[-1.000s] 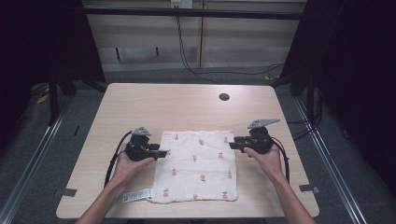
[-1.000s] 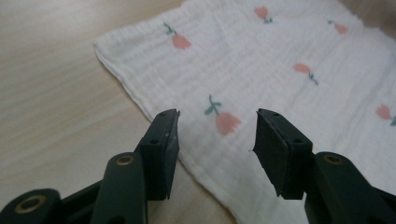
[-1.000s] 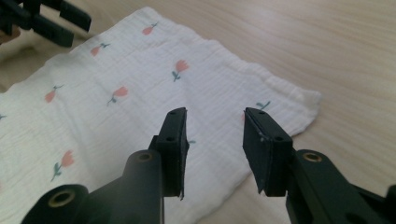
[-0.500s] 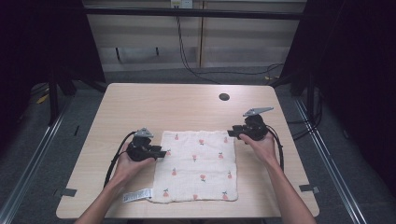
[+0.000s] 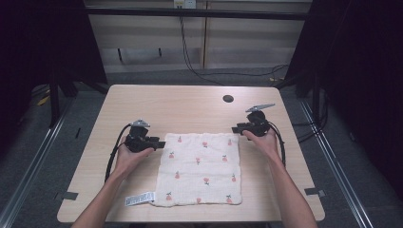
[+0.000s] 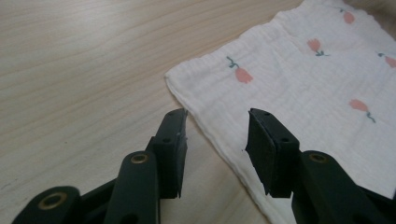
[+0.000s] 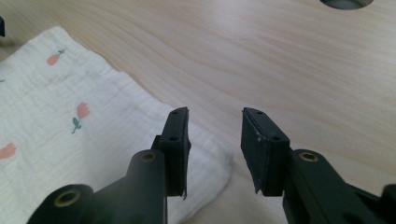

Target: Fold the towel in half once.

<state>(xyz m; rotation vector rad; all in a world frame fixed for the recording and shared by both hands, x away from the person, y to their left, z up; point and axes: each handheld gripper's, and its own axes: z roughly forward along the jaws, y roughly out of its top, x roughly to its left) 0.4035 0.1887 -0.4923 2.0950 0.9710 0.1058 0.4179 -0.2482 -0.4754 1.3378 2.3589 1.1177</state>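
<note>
A white cloth (image 5: 201, 168) printed with small pink flowers lies flat on the wooden table (image 5: 190, 107). My left gripper (image 5: 159, 143) is open at the cloth's far left corner; in the left gripper view its jaws straddle the cloth's (image 6: 299, 79) left hem just behind that corner. My right gripper (image 5: 236, 129) is open at the far right corner. In the right gripper view its jaws straddle the cloth's (image 7: 70, 121) right edge near the corner, one finger (image 7: 175, 144) over the fabric. Nothing is clamped.
A white care label (image 5: 140, 198) sticks out from the cloth's near left corner. A round cable hole (image 5: 228, 99) sits in the table at the far right, also visible as the hole (image 7: 345, 3) in the right gripper view. Bare wood surrounds the cloth.
My right gripper has moved away from me and leftward to the cloth's far right corner. The left gripper has hardly shifted. The cloth lies as before.
</note>
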